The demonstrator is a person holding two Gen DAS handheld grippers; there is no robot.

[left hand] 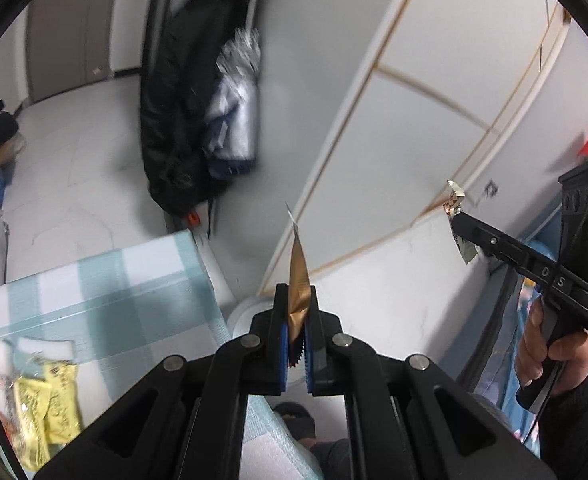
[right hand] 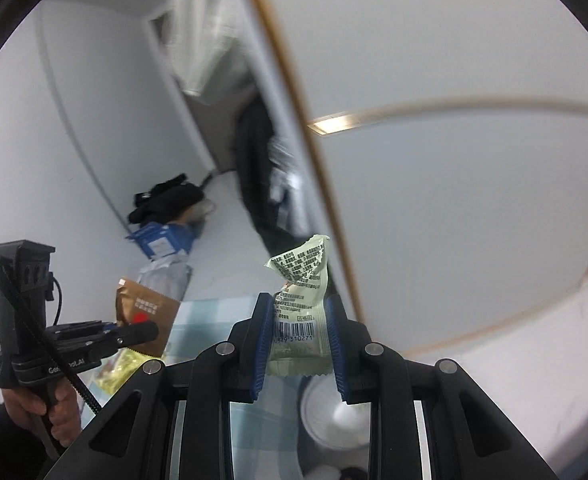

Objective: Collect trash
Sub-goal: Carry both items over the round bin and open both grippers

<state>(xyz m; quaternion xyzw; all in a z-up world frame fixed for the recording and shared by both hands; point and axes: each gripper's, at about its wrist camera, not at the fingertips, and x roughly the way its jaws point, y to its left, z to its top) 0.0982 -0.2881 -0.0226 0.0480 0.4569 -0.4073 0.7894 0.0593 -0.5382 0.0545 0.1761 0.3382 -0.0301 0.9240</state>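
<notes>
Both tools in transit over the edge of the table [left hand: 94,280], each carrying one piece of trash. Left gripper [left hand: 296,320] clamped fully onto a brown wrapper [left hand: 299,276], pinched low on the wrapper, its long pointed end standing free above the pads. Right gripper [right hand: 300,344] closed partway on a pale green wrapper [right hand: 300,304], barcode facing the camera, twisted top sticking up past the blue pads [right hand: 266,332]. White bin [right hand: 340,412] showing below the right gripper, beside the checked tablecloth; lining and contents too blurred to judge. More wrappers, yellow ones [left hand: 46,400], lying on the table near its front edge, not yet collected. Background smearing in both views, suggesting fast carrying. Risks noted: green wrapper being held across a crumpled, slippery film body, likely sliding out under a quick swing if the grip is only light; brown wrapper being held near one end, its free length liable to flap, catch the bin rim or the other tool, and pull loose. Both tools working close together, so collision or tangling with the cable [right hand: 34,340] possible at the drop. Releasing before centring over the bin opening probably sending either wrapper to the floor.
</notes>
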